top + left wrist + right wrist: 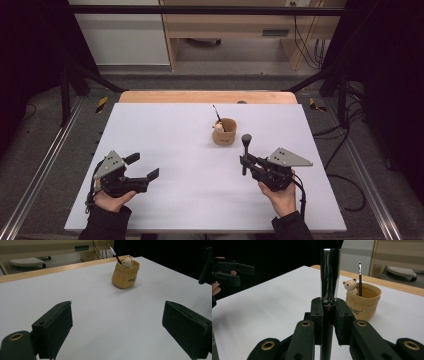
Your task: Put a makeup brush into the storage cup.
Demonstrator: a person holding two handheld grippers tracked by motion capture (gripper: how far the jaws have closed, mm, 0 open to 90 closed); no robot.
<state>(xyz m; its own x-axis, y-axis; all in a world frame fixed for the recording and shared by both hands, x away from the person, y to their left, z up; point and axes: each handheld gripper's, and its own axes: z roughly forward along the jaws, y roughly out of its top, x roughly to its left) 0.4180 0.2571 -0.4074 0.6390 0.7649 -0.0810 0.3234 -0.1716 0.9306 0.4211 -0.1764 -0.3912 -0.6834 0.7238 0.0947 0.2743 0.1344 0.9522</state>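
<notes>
We have the makeup brush clamped upright in the right gripper, fingers clenched on the black handle just below the chrome ferrule. Brush sits just on our side of the tan fabric pouch, slightly to its right and not touching.

Left gripper is released, fingers spread wide, nothing between them, parked low over the white tabletop well apart from the pouch.

Step as we read it: drop the brush into the pouch. To do it well:
- lift so the handle tip clears the rim
- come in from above, keep it vertical
- aim for the free side, away from the bear
- pouch is soft and may tip, so left can steady its wall

Pouch contents: a small bear figure at the rim and a thin black brush leaning out. Room left inside.
</notes>
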